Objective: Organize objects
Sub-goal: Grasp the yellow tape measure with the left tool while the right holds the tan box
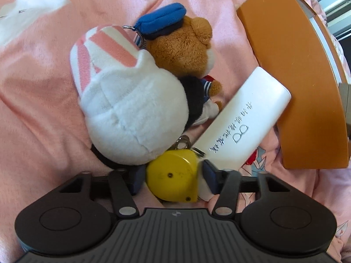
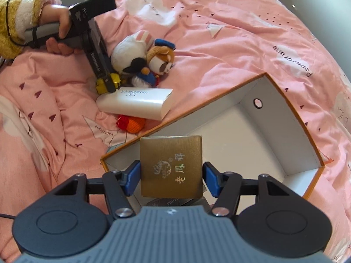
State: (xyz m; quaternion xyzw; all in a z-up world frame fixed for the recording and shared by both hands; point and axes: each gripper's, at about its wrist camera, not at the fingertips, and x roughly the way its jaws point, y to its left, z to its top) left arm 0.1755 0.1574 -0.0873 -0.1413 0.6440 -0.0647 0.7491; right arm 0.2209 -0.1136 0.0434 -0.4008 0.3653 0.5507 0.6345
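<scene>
My left gripper [image 1: 172, 178] has its jaws around a yellow tape measure [image 1: 173, 175] on the pink bedspread, the pads at its two sides; it also shows in the right wrist view [image 2: 107, 83]. Beyond it lie a white rabbit plush [image 1: 127, 100], a brown bear plush with a blue cap [image 1: 182, 48] and a white glasses case [image 1: 243, 120]. My right gripper [image 2: 171, 175] is shut on a gold square box [image 2: 172, 166], held over the near corner of the open orange box [image 2: 241, 127], whose inside is white.
A red and orange knitted toy [image 2: 131, 123] lies by the glasses case [image 2: 136, 105]. A flat packet with print lies in the orange box under the gold box [image 2: 169, 202]. The orange box's outer wall [image 1: 291, 83] stands right of the left gripper.
</scene>
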